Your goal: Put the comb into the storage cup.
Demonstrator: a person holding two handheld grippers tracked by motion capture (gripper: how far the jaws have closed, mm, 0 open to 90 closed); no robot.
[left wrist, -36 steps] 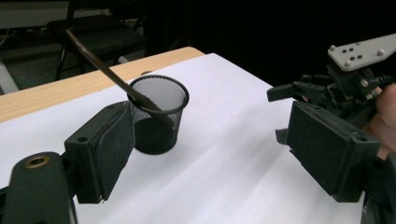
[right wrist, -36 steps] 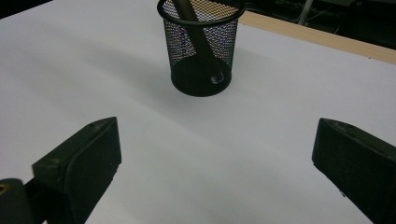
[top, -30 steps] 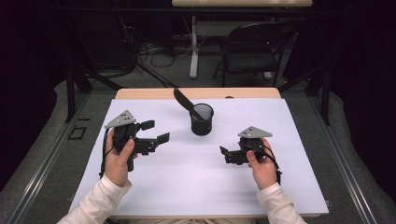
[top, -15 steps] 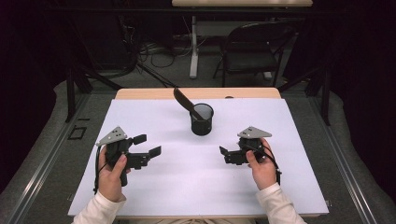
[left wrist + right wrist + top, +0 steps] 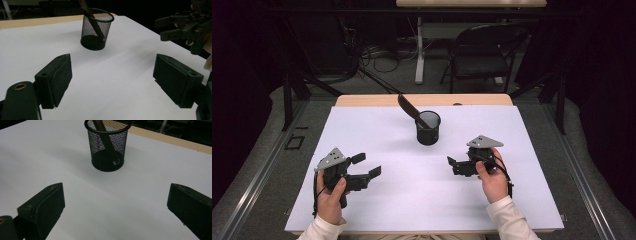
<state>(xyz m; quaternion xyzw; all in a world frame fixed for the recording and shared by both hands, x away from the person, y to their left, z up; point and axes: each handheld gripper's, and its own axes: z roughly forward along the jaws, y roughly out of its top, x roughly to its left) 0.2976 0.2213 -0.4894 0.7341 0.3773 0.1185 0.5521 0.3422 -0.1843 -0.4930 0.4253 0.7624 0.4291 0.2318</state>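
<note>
Black mesh cup (image 5: 428,127) with a dark utensil (image 5: 409,107) leaning in it stands mid-table toward the far edge, well ahead of both grippers. White table sheet (image 5: 412,190), dark room, chair (image 5: 484,55) behind. Left gripper (image 5: 366,165) and right gripper (image 5: 453,165) jaws wide, empty.

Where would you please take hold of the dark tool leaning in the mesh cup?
Probably the upper shaft of the dark tool that sticks out above the rim of the mesh cup. It leans up and to the left in the high view, so come from above with the claw across the shaft, clear of the rim.
</note>
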